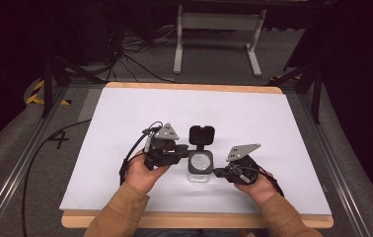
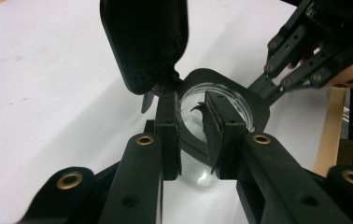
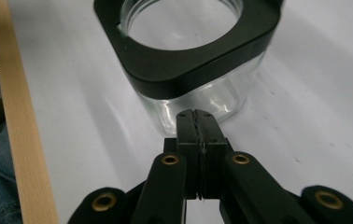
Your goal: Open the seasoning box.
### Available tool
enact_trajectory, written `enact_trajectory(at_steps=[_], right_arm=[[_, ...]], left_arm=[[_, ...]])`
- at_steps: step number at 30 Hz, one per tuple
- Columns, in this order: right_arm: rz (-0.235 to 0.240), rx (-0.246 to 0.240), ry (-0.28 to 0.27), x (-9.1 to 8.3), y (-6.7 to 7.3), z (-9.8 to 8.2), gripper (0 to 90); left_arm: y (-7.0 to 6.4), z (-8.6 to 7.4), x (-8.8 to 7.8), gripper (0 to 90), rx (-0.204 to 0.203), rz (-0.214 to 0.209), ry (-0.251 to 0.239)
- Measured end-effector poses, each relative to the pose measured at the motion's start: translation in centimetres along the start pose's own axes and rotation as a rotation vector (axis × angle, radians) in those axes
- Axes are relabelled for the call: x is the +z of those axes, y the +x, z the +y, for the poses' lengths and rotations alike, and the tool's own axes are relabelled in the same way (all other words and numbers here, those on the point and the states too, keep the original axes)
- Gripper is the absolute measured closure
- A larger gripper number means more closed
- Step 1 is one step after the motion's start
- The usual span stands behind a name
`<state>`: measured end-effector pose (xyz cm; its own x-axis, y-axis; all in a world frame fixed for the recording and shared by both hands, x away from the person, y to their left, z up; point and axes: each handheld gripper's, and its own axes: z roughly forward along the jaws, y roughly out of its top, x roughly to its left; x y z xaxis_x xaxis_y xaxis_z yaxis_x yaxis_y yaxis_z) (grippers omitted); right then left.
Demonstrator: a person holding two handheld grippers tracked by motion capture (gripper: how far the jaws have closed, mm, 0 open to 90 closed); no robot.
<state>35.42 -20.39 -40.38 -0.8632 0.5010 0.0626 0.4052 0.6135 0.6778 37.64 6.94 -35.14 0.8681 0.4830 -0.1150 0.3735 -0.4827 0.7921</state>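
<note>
My left claw (image 2: 194,135) sits low in the centre of the left gripper view, its jaws a narrow gap apart over the rim of the glass jar (image 2: 221,100); from this angle I cannot tell whether they pinch the black collar or merely hang above it. That view also shows the hinged black lid (image 2: 144,39) standing open in the upper middle of the frame, and my other claw reaching in from the upper right. My right claw (image 3: 197,126) is clenched on nothing, jaw tips pressed together just before the jar's clear wall, which only the right gripper view makes plain; the wooden edge of the tabletop (image 3: 20,140) runs down the left of that frame. In the high view the jar stands centre frame on the white tabletop, between both hands.
</note>
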Motion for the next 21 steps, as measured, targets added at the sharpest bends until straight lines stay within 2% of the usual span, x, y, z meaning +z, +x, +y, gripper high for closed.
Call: enact_trajectory(at_steps=[4,8,10,15,17,18,20,21], right_arm=[[0.007,-0.019,0.005,0.1,0.4,0.2,89.6],[-0.001,0.001,-0.023,-0.8,-0.3,0.2,89.6],[-0.008,0.002,-0.035,-1.2,-0.5,0.2,89.6],[-0.050,0.020,-0.072,-2.6,-1.3,0.2,89.5],[-0.059,0.026,-0.083,-2.9,-1.6,0.2,89.4],[-0.075,0.040,-0.100,-3.6,-2.1,0.1,89.4],[-0.111,0.047,-0.120,-4.5,-2.8,0.0,89.1],[-0.125,0.054,-0.130,-5.0,-3.2,-0.1,88.9]], left_arm=[[0.0,0.0,-0.1,76.3,-0.002,-0.003,0.004],[0.3,-0.1,0.0,76.0,-0.011,-0.007,0.002],[0.5,-0.1,0.0,76.0,-0.011,-0.002,0.018],[0.8,-0.4,-0.4,76.0,-0.024,0.010,0.013],[1.2,-0.6,-1.2,76.1,-0.042,0.014,0.001],[1.4,-0.7,-1.4,76.2,-0.045,0.016,0.003],[1.9,-0.9,-2.2,76.2,-0.055,0.042,0.016],[2.2,-1.1,-2.6,76.2,-0.060,0.061,0.008]])
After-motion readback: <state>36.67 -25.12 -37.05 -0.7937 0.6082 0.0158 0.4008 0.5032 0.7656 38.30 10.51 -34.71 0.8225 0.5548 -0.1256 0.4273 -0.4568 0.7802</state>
